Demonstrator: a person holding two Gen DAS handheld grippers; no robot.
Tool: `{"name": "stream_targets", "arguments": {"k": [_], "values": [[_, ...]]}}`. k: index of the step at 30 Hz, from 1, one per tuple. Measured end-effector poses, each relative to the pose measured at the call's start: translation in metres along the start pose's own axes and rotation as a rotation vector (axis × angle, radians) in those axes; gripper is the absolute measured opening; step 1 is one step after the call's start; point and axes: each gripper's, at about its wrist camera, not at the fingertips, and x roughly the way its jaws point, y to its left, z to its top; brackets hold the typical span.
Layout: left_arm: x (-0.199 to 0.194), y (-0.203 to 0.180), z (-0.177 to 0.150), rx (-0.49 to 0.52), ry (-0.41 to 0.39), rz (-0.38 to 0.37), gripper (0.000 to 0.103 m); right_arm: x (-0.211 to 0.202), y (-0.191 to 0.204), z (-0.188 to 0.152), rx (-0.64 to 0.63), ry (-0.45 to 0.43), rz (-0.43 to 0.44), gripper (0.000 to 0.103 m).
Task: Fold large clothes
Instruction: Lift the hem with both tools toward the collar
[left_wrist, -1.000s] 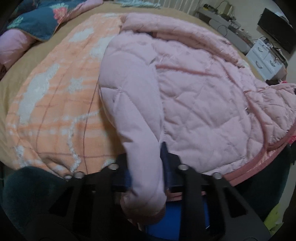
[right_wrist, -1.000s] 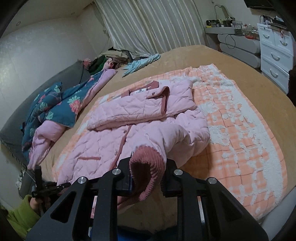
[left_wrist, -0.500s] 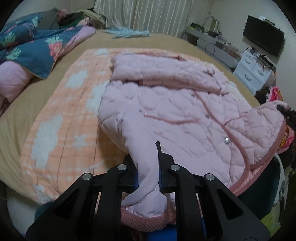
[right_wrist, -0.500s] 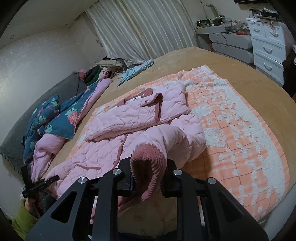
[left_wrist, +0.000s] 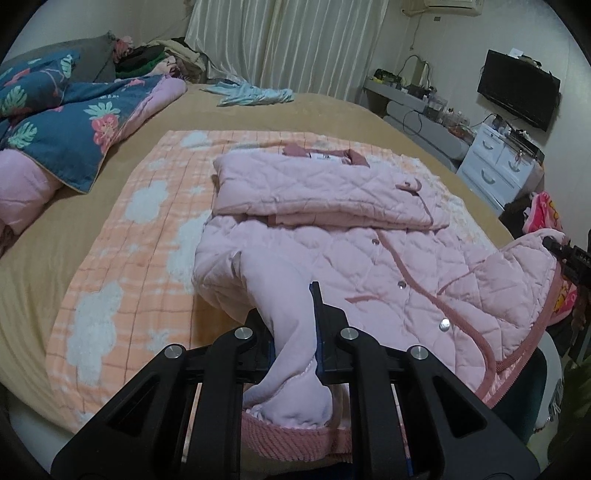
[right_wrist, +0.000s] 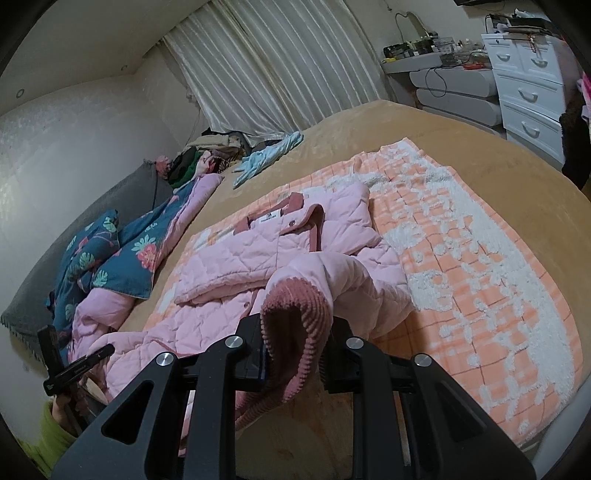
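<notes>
We saw a pink quilted jacket (left_wrist: 332, 236) with darker pink ribbed trim and snap buttons, lying front-up on an orange-and-white checked blanket (left_wrist: 122, 266) spread over the tan bed (left_wrist: 44, 266). Its top part was folded across the body. The collar pointed toward the curtains (left_wrist: 280, 40); the hem faced us, so the long axis ran from us toward the curtains. Our left gripper (left_wrist: 295, 343) was clamped narrowly on one sleeve, near its ribbed cuff. Our right gripper (right_wrist: 295, 354) was clamped on the other sleeve's ribbed cuff (right_wrist: 295, 317), lifted off the blanket.
</notes>
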Motion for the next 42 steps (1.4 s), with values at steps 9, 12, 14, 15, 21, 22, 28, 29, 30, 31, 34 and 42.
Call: {"name": "stream_targets", "arguments": {"k": [9,12,14,15,21,22,28,29,30,31,34,42], "values": [[0.003,-0.003,0.027,0.002,-0.049,-0.001,0.007,0.006,-0.001,0.019,0.018,-0.025,0.008,0.018],[0.004,-0.004,0.036,0.001,-0.06,-0.001,0.007,0.008,0.0,0.025,0.017,-0.035,0.008,0.018],[0.006,-0.004,0.043,0.002,-0.067,0.001,0.007,0.009,0.001,0.03,0.019,-0.042,0.01,0.018],[0.006,-0.005,0.046,0.003,-0.069,0.006,0.007,0.01,0.001,0.034,0.023,-0.045,0.013,0.018],[0.011,-0.007,0.069,-0.003,-0.094,0.001,0.007,0.014,0.004,0.049,0.025,-0.062,0.015,0.018],[0.011,-0.007,0.071,-0.004,-0.096,0.0,0.007,0.014,0.005,0.052,0.025,-0.064,0.016,0.018],[0.012,-0.006,0.093,-0.019,-0.118,-0.008,0.007,0.016,0.009,0.069,0.025,-0.075,0.017,0.018],[0.012,-0.005,0.097,-0.023,-0.123,-0.008,0.007,0.016,0.009,0.073,0.026,-0.079,0.018,0.018],[0.013,-0.005,0.1,-0.027,-0.128,-0.008,0.007,0.016,0.009,0.077,0.028,-0.084,0.019,0.018],[0.013,-0.004,0.103,-0.031,-0.134,-0.007,0.007,0.017,0.01,0.08,0.028,-0.09,0.02,0.018],[0.014,-0.002,0.115,-0.042,-0.158,0.003,0.007,0.02,0.011,0.092,0.031,-0.103,0.023,0.018],[0.027,0.002,0.137,-0.053,-0.182,0.055,0.007,0.043,0.008,0.119,0.049,-0.117,0.003,0.018]]}}
